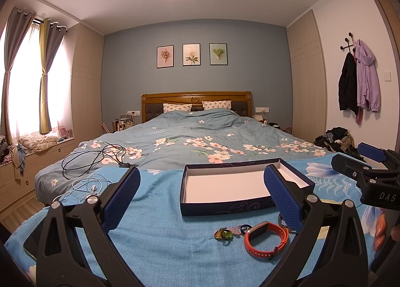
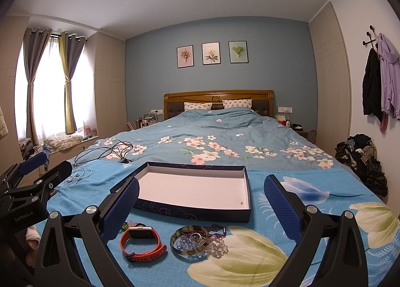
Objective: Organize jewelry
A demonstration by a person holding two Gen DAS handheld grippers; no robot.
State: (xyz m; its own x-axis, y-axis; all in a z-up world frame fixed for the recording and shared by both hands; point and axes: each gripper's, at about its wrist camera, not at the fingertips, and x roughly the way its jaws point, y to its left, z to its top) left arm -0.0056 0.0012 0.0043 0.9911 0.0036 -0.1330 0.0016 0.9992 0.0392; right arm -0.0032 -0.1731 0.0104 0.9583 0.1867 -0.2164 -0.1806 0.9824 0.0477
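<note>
On the bed (image 1: 200,137), at its foot edge, a bright blue flowered blanket (image 2: 250,272) carries everything under inspection. Farthest left, near the bed's left edge, lie two cables, one black (image 1: 95,159) and one white (image 1: 85,187), neither part of the job as far as I can judge. The left gripper (image 1: 202,194) hovers over the blanket with its fingers spread wide and nothing between them. Next comes one small green-and-yellow trinket (image 1: 223,234) with a blue ring (image 1: 244,227) close beside it, then one orange-strapped watch (image 2: 140,243), buckle undone, lying flat. Behind these, further up the bed, sits one shallow dark-blue box (image 2: 192,212), white inside and apparently empty but for a tiny speck near its right corner; set lid-off and near to hand, it looks meant to receive the pieces. To the right of the watch lies one striped bangle (image 2: 175,245), with dark red beads (image 2: 215,229) and clear beads (image 2: 218,249) heaped in and beside it; the strands tangle too closely to count. The right gripper (image 2: 200,197) is likewise wide open and holds nothing, poised above this cluster. No item has yet gone into the box.
</note>
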